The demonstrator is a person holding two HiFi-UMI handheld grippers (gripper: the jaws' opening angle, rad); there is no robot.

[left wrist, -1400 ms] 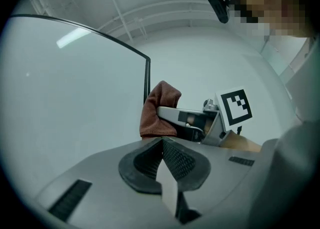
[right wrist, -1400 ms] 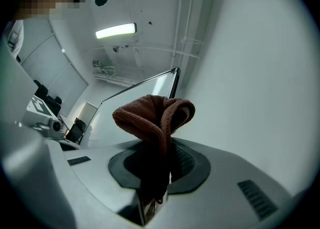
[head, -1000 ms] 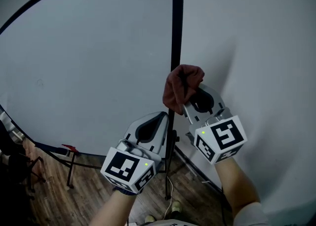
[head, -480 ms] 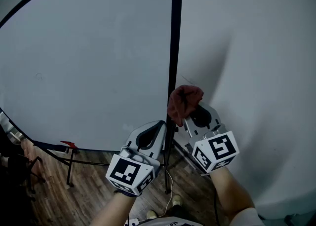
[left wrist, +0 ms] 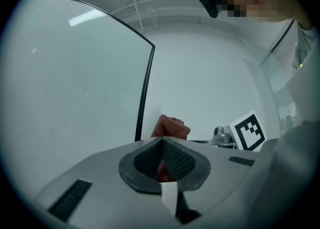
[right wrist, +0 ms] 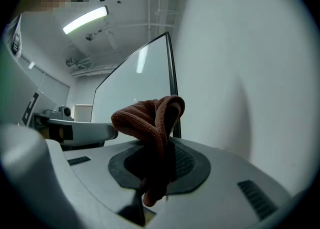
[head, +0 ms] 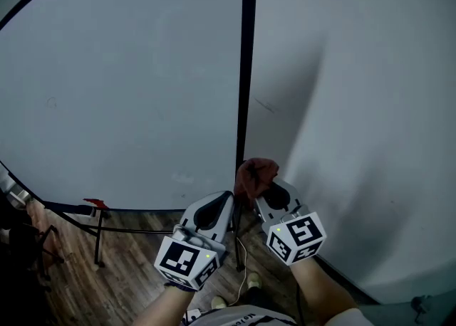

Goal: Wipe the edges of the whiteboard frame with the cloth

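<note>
A white whiteboard (head: 121, 90) has a thin black frame edge (head: 244, 61) that runs down the middle of the head view. My right gripper (head: 265, 188) is shut on a reddish-brown cloth (head: 254, 174), which bunches above the jaws and presses against the lower part of that black edge. In the right gripper view the cloth (right wrist: 152, 123) hangs out of the closed jaws, with the frame edge (right wrist: 172, 73) just behind it. My left gripper (head: 222, 200) is shut with nothing in it, just left of the edge and below the cloth (left wrist: 170, 127).
A pale wall (head: 356, 104) stands right of the board. Below are a wooden floor (head: 107, 282), the board's black stand legs (head: 100, 235) with a red clamp (head: 95, 204), and a cable (head: 242, 275). A person's forearms reach up from the bottom.
My right gripper has slid the cloth down along the black frame edge, from mid-height toward the board's lower end. The left gripper has followed downward beside it.
</note>
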